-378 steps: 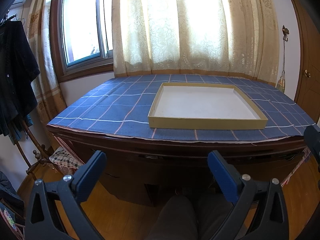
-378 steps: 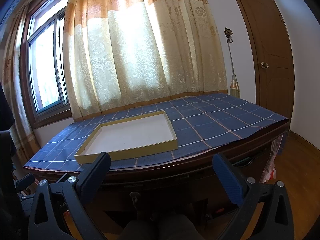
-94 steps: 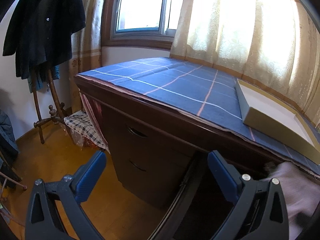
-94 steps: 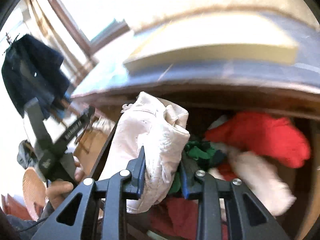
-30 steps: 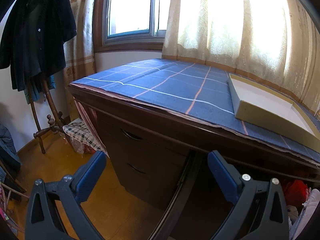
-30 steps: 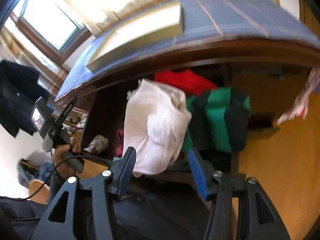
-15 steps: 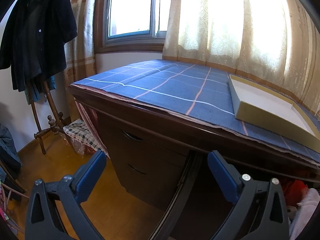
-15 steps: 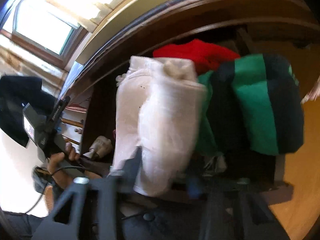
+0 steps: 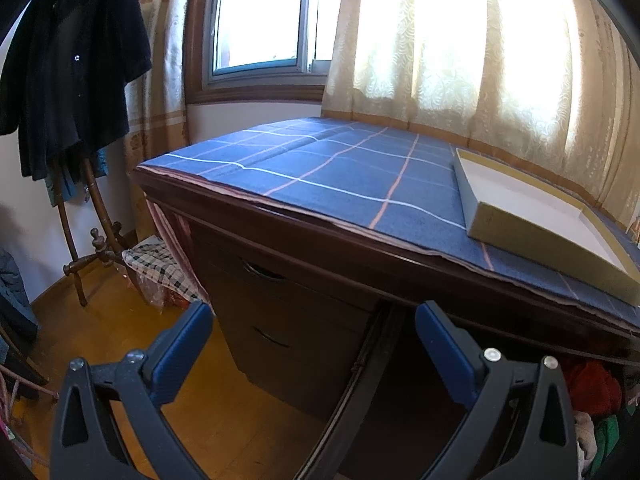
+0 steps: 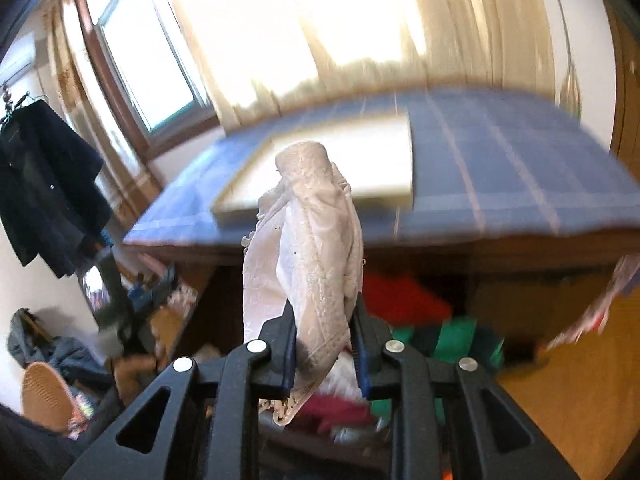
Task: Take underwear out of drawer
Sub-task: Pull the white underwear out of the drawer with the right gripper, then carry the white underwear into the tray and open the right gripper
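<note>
White lacy underwear [image 10: 308,248] stands up between the pads of my right gripper [image 10: 324,344], which has just been closing and is now shut on it. Cloth and gripper hang above the open drawer [image 10: 420,320], where red and green clothes lie. In the left wrist view my left gripper [image 9: 312,344] is open and holds nothing, off the desk's left front corner. The drawer [image 9: 592,400] shows at the lower right there, with red and green cloth inside. A shallow yellow-rimmed tray [image 9: 532,220] lies on the blue checked tablecloth [image 9: 340,176].
A dark jacket [image 9: 68,64] hangs on a wooden coat stand at the left. Closed side drawers [image 9: 280,320] sit under the desk's left end. A checked cloth bundle [image 9: 160,268] lies on the wooden floor. Curtains and a window stand behind the desk.
My right gripper has closed on the white underwear and lifted it up out of the drawer, tilting toward the desk top. The left gripper has stayed put.
</note>
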